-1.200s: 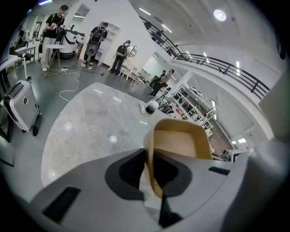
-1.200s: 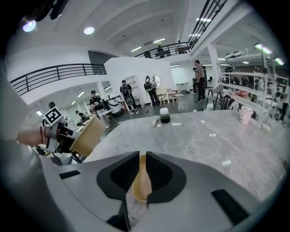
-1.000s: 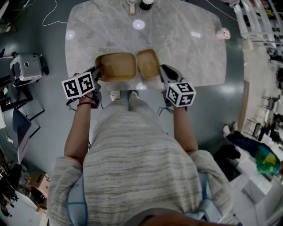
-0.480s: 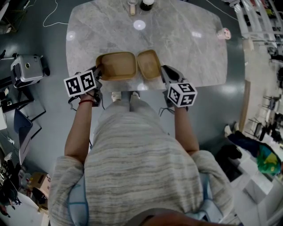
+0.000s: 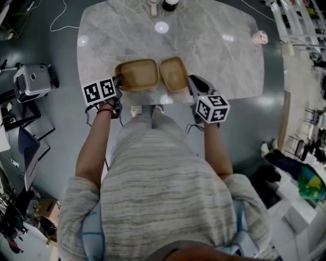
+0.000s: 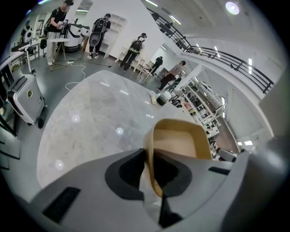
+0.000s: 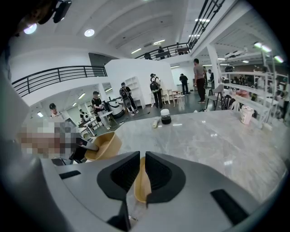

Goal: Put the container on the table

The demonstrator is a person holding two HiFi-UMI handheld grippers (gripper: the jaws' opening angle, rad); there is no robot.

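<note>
One marble table (image 5: pixel 204 46). Two tan containers at its 6 o'clock edge: the larger container (image 5: pixel 136 75) and the smaller container (image 5: pixel 173 74). One dark jar (image 5: pixel 169 5) and one small bottle (image 5: pixel 152 7) at 12 o'clock. One cup (image 5: pixel 259 36) at 2 o'clock. Two grippers: left gripper (image 5: pixel 117 82), right gripper (image 5: pixel 189 81).

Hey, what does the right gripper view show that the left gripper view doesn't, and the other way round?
Only the right gripper view: the right gripper shut on the rim of the smaller tan container, and a pale cup. Only the left gripper view: the left gripper close up, shut on the rim of the larger tan container, and a grey case on the floor. Both: the larger tan container, the marble table, and a dark jar at its far edge.
</note>
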